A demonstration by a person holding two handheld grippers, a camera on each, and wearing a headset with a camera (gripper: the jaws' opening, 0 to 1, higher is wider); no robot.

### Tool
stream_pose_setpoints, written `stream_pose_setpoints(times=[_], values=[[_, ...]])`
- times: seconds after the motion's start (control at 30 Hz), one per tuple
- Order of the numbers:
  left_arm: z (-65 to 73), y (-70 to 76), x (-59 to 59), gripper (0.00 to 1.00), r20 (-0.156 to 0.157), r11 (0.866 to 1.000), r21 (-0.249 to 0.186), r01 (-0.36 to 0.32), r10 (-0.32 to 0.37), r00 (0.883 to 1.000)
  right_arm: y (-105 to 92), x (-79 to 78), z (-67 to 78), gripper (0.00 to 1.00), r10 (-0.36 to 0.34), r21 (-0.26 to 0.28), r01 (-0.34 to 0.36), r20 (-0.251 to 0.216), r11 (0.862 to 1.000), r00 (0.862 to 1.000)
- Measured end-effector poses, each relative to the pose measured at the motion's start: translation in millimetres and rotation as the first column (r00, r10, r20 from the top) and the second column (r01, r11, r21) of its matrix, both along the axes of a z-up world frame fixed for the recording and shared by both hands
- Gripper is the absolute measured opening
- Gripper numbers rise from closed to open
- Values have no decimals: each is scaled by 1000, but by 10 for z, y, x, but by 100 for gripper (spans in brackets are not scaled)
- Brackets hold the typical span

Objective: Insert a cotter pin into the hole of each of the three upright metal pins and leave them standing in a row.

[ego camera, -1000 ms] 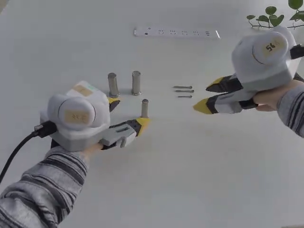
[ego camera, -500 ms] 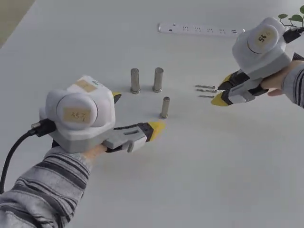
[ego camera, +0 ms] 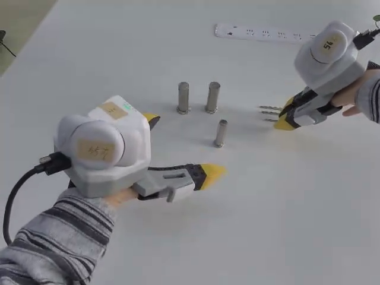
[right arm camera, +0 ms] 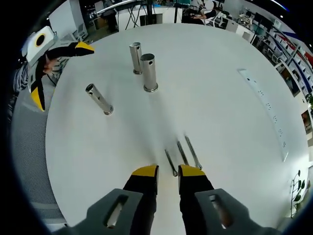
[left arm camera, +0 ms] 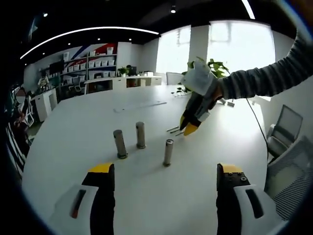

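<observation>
**Right gripper:** jaws narrowly parted and clamping nothing. The near end of one of three loose cotter pins lies on the table just at its tips.

**Farther ahead:** the three metal pins stand upright, well apart from the cotter pins. Beyond them the left gripper, jaws spread wide and empty, faces the same pins from the opposite side.

**Judged progress:** no insertion has been made, so all three are left. One metal pin also stands off the line of the other two.

**Views compared:** the right gripper view resolves an empty cross-hole near a pin's top. In the head view the holes are too small to tell, but the two-and-one layout reads plainly.
</observation>
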State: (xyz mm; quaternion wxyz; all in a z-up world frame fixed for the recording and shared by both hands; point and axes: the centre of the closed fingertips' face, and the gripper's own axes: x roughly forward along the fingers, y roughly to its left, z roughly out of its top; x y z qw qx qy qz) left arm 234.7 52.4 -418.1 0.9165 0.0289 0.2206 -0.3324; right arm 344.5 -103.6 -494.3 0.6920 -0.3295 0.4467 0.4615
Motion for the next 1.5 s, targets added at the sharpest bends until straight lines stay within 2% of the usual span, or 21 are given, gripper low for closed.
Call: stream_pose_setpoints(times=[0.07, 0.23, 0.37, 0.47, 0.63, 0.77, 0.87, 1.07, 1.2, 1.37, 1.5], values=[[5, -2, -19, 88, 3, 1000, 5, 12, -12, 1000, 7, -12, -3, 10, 5, -2, -5, -9, 1000, 1000], [-27, -2, -59, 91, -14, 1000, 11, 27, -27, 1000, 11, -7, -16, 6, 29, -20, -30, -24, 999, 999], [-55, 8, -69, 91, -23, 999, 24, 28, -27, 999, -28, -2, -5, 2, 54, -56, -55, -23, 997, 998], [-73, 18, -70, 91, -28, 999, 29, 27, -26, 999, -49, 29, -13, 0, 90, -87, -89, 5, 992, 996], [-102, 17, -78, 89, -44, 999, 28, 29, -28, 999, -51, 32, -4, 0, 101, -97, -100, 10, 990, 995], [-125, 27, -86, 85, -70, 1000, 16, 23, -22, 997, -45, 8, 4, 0, 119, -97, -116, 20, 988, 993], [-122, 38, -80, 83, -66, 1000, 21, 19, -17, 998, -92, 21, 14, 0, 160, -121, -153, 50, 981, 986], [-108, 20, -78, 80, -68, 1000, 16, 21, -20, 998, -135, -14, 93, 0, 164, -94, -155, 93, 983, 982], [-104, 2, -81, 75, -86, 1000, -1, 19, -19, 996, -131, -22, 139, 0, 167, -63, -159, 134, 985, 977], [-31, -42, -59, 69, -91, 999, -43, 22, -26, 996, -33, -116, 299, 0, 184, -10, -186, 202, 982, 962], [8, -81, -27, 64, -90, 998, -61, 28, -34, 995, 58, -235, 407, 0, 212, 1, -218, 238, 976, 948]])
